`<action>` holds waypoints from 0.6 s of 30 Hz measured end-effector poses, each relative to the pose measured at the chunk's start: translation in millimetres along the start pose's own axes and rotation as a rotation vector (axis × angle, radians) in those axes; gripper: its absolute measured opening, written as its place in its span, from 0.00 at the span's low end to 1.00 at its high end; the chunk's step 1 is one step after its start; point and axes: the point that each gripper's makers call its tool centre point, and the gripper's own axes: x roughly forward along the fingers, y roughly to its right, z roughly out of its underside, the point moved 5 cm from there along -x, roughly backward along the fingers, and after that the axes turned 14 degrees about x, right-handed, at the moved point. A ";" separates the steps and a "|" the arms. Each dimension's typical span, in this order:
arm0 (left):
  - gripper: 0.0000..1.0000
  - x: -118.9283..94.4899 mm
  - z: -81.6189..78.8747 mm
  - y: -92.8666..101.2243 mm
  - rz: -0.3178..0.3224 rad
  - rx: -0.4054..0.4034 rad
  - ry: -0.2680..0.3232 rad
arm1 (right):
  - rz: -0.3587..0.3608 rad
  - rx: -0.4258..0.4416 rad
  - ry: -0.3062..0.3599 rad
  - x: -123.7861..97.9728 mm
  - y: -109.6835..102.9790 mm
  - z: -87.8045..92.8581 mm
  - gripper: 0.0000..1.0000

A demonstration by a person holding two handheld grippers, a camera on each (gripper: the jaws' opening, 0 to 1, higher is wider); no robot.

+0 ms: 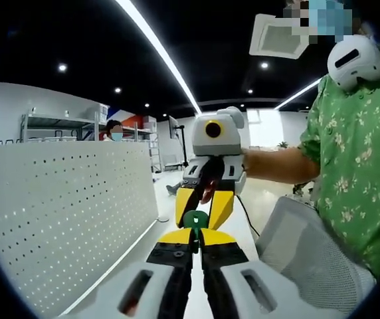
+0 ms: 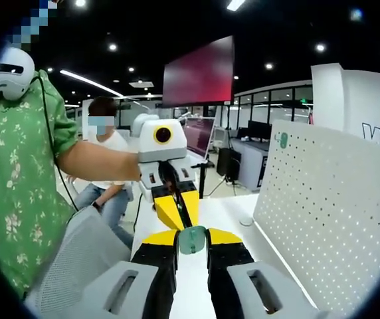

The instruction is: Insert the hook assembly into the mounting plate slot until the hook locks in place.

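Left gripper view puts my left hand-held gripper at bottom centre, its black-and-yellow jaws pressed together on a small green plastic piece with a round head, which I take to be the hook assembly. Facing it at mid-frame is my right hand-held gripper, its yellow jaws angled toward that same green piece; whether they touch it I cannot tell. In the right gripper view, that gripper pinches a pale green translucent disc-shaped part at lower centre. The white perforated pegboard panel stands at the left of the left gripper view, well apart from both pieces. I judge insertion not yet begun: nothing sits in any slot, and which part is the mounting plate stays unclear.
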 end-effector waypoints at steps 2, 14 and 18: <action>0.03 0.5 0.2 0.0 -0.002 -0.002 -0.001 | 0.000 0.005 0.000 -0.4 0.3 0.3 0.15; 0.03 -0.4 1.6 -1.7 -0.037 -0.024 0.001 | 0.010 0.030 -0.008 -0.8 1.2 1.8 0.18; 0.03 -4.0 0.2 -7.1 -0.077 -0.030 0.006 | 0.023 0.034 0.001 -0.8 2.2 0.4 0.22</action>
